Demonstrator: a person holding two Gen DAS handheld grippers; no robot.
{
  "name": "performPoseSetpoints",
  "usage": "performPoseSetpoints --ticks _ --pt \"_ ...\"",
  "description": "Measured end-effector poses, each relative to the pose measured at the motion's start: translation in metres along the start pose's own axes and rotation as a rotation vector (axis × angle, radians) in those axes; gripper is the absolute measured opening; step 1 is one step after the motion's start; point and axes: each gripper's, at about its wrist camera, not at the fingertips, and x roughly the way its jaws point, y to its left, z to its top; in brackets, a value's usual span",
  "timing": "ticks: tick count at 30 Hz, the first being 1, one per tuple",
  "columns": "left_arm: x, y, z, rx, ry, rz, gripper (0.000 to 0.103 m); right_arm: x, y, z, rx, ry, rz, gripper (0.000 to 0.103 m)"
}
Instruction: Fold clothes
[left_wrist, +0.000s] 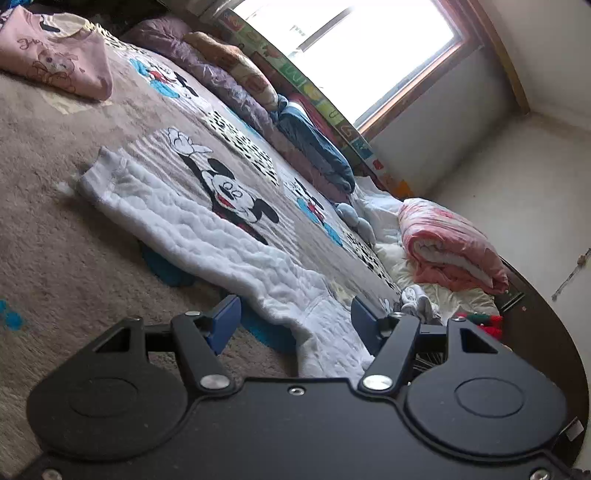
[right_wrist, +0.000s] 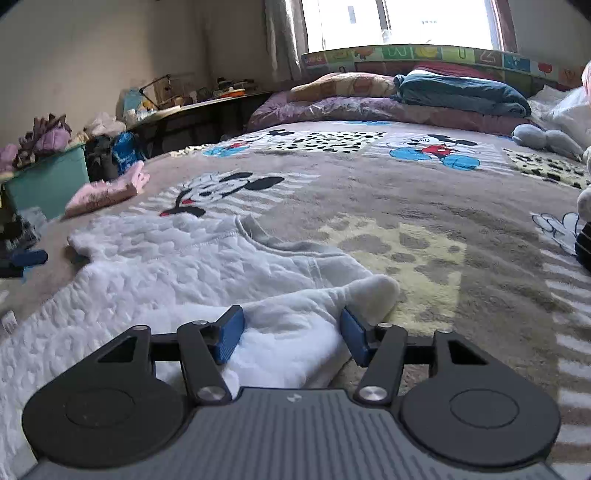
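white sweatshirt (right_wrist: 177, 266) flat on blanket (right_wrist: 424, 192) | left claw (left_wrist: 295, 321) spread wide, empty | right claw (right_wrist: 291, 332) spread wide astride sleeve (right_wrist: 314, 306)

I find very little legible text from my remote position.

- Pink garment (left_wrist: 55, 55), left wrist view: cursive lettering is printed above a cartoon figure. It appears upside down to me and I cannot read the word.
- Play-mat panel (right_wrist: 424, 53) standing behind the bed, right wrist view: the tiles carry large single characters. I make out shapes resembling "W", "U" and "Z" or "2"; I cannot confirm them.
- The same panel (left_wrist: 325, 99) in the left wrist view: I see a tile with a "U"-like character and others too distorted to read.
- Blanket (right_wrist: 424, 192): cartoon mouse pictures only, no lettering that I can read.

No brands, numbers or labels are readable elsewhere.
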Motion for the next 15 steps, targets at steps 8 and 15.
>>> performPoseSetpoints --ticks 8,15 --pt "0.003 0.023 0.013 -0.061 -0.016 0.054 0.065 -0.01 0.007 0.011 0.002 0.002 -0.054 0.06" --pt "-0.002 0.054 0.023 -0.21 -0.053 0.123 0.065 -0.059 0.01 0.007 0.097 -0.125 -0.1 0.06"
